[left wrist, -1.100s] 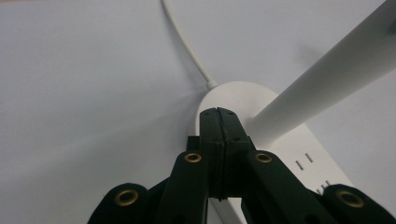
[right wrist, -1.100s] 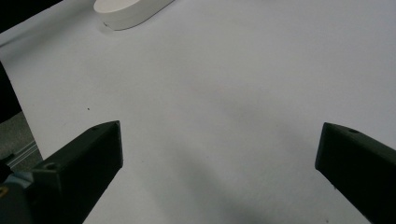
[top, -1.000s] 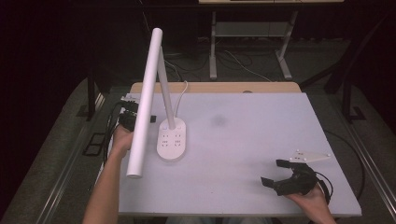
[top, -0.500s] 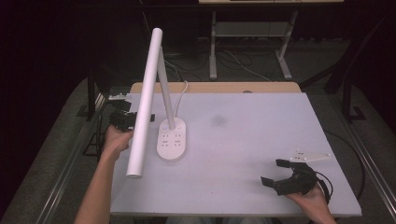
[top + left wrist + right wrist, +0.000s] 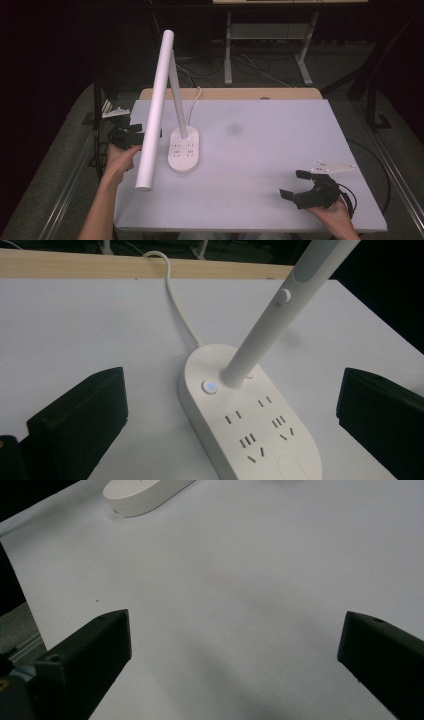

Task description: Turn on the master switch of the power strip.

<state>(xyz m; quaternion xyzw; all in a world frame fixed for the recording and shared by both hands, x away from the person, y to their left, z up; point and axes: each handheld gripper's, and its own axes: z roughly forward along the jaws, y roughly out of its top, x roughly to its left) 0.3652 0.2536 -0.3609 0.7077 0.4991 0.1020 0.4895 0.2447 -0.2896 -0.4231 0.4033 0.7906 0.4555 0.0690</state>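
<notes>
The desk lamp (image 5: 182,150) stands at the table's (image 5: 280,150) left, its long white head slanting toward the person. The left gripper (image 5: 131,136), jaws just opened wide and empty, sits just left of its base; the right gripper (image 5: 295,185), also open, rests well apart.

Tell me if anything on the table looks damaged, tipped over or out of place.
Nothing stands out. The desk lamp stands upright on its base, cord trailing off the table's far edge, and both grippers are open and clear of it.

text: none readable | labels: none | lamp base (image 5: 250,425): socket slots, no lettering
</notes>
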